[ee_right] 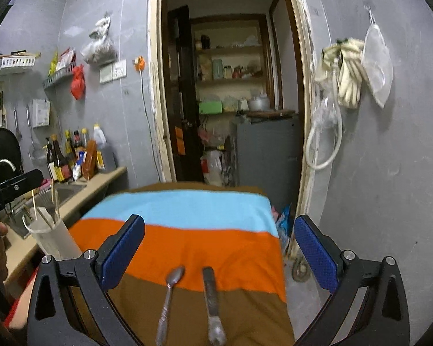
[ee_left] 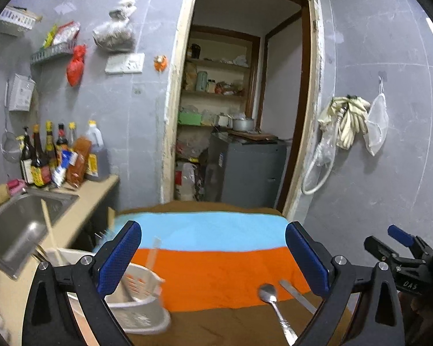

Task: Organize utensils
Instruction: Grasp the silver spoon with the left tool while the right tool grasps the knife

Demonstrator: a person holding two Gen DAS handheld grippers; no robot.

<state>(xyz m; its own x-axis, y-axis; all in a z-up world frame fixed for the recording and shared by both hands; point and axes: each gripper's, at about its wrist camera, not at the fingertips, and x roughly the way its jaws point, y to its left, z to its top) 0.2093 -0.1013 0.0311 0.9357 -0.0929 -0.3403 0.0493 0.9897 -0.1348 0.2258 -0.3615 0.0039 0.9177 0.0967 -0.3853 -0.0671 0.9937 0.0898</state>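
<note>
A metal spoon [ee_right: 170, 297] and a flat metal utensil [ee_right: 212, 302] lie side by side on the striped cloth [ee_right: 187, 230] that covers the table. Both also show in the left wrist view, the spoon [ee_left: 274, 305] left of the flat utensil [ee_left: 297, 295]. A white plastic utensil holder [ee_left: 135, 294] stands at the cloth's left edge with chopsticks [ee_left: 50, 230] in it; it also shows in the right wrist view [ee_right: 54, 239]. My left gripper [ee_left: 213, 259] is open and empty above the cloth, holder by its left finger. My right gripper [ee_right: 219, 253] is open and empty above the two utensils.
A steel sink [ee_left: 17, 227] sits in the counter on the left, with sauce bottles [ee_left: 60, 155] behind it. An open doorway [ee_left: 239, 115] lies ahead, with shelves and a grey cabinet [ee_left: 245, 170] inside. Gloves and a bag hang on the right wall [ee_left: 352, 121].
</note>
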